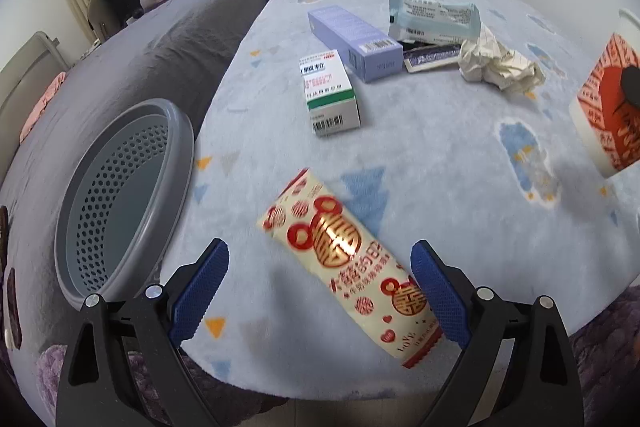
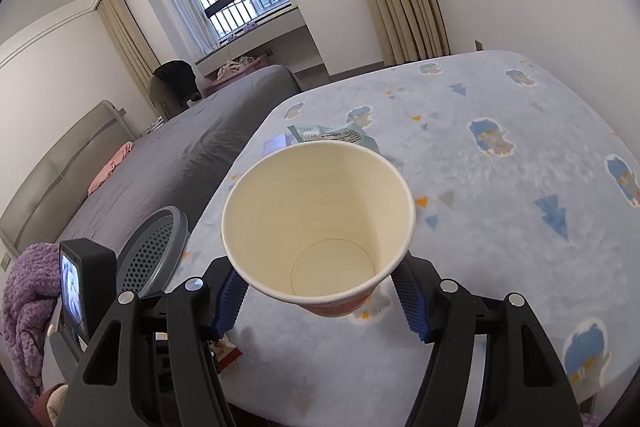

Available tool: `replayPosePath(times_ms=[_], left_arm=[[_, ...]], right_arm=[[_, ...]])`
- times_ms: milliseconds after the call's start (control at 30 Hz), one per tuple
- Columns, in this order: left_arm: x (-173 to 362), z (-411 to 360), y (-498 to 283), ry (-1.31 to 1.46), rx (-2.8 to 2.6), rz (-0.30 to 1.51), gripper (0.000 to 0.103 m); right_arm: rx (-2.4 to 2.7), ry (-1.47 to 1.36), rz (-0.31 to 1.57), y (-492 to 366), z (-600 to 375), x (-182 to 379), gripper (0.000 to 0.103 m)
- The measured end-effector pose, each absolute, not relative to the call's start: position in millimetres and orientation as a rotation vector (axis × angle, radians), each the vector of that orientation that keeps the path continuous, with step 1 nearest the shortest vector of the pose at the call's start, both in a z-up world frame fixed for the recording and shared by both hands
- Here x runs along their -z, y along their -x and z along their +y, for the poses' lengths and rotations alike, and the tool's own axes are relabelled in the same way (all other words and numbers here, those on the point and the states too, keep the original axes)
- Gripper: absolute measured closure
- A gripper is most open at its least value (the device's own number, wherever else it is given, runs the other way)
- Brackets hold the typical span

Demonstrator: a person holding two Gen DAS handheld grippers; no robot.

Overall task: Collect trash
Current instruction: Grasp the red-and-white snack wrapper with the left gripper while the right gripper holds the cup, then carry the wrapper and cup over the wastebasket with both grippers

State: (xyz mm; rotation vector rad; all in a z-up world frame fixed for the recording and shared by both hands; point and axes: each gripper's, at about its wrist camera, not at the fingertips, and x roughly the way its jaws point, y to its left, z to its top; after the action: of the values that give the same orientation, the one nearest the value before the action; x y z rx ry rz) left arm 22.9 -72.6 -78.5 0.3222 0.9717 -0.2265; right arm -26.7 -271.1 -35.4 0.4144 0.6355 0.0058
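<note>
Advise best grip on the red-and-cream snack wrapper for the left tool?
Take the snack wrapper across its narrow width near mid-length, coming from above. It lies flat and diagonal on the blue table cover, so turn the open left tool until the pads straddle its long edges. It looks thin, so expect to pinch some cloth.

Paper cup [image 2: 320,223] hides most of the teal packet [image 2: 336,133] and purple box [image 2: 275,143] beyond the right gripper [image 2: 318,295]. Snack wrapper [image 1: 344,263] btwn left gripper [image 1: 320,291] fingers is motion-blurred, print unreadable. Cup cut off at left view's right edge.
</note>
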Motion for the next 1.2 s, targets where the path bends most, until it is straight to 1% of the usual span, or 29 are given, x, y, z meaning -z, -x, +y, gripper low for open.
replayPosePath(times_ms=[300, 633, 667, 700, 733, 767, 833, 900, 933, 967, 1033, 1200], left_arm=[[72.9, -48.5, -17.6, -0.266, 0.196, 0.976, 0.012], [90.5, -56.2, -29.4, -0.196, 0.251, 1.047, 0.013], [91.6, -57.4, -30.8, -0.19, 0.256, 1.05, 0.016], [92.7, -58.2, -32.2, -0.185, 0.26, 1.055, 0.023], [94.1, -58.9, -33.5, -0.182, 0.265, 1.063, 0.027], [95.4, -59.2, -34.3, -0.178, 0.271, 1.07, 0.034], [96.7, -58.9, -34.3, -0.175, 0.28, 1.072, 0.038], [95.8, -57.9, -33.8, -0.173, 0.29, 1.069, 0.052], [95.0, -57.2, -33.5, -0.172, 0.295, 1.069, 0.056], [93.9, -55.8, -33.6, -0.169, 0.303, 1.071, 0.068], [91.6, -52.7, -32.2, -0.163, 0.317, 1.071, 0.071], [79.3, -39.5, -27.4, -0.15, 0.325, 1.04, 0.072]], right_arm=[[-0.015, -0.403, 0.631, 29.3, -270.3, 35.8, 0.04], [-0.007, -0.403, 0.638, 27.8, -272.4, 38.2, 0.04], [-0.007, -0.402, 0.64, 27.0, -272.3, 38.7, 0.04], [-0.007, -0.401, 0.642, 26.2, -272.3, 38.8, 0.04], [-0.007, -0.4, 0.642, 26.3, -272.0, 38.8, 0.04], [-0.006, -0.399, 0.644, 26.0, -272.1, 39.3, 0.04], [-0.004, -0.396, 0.648, 24.7, -271.8, 40.0, 0.04], [-0.002, -0.393, 0.651, 23.2, -271.0, 40.8, 0.04], [-0.001, -0.39, 0.653, 23.0, -270.3, 40.9, 0.04], [0.0, -0.386, 0.655, 22.3, -269.2, 41.1, 0.04], [0.002, -0.375, 0.663, 20.7, -265.8, 42.3, 0.04], [0.01, -0.326, 0.687, 17.9, -250.7, 44.6, 0.04]])
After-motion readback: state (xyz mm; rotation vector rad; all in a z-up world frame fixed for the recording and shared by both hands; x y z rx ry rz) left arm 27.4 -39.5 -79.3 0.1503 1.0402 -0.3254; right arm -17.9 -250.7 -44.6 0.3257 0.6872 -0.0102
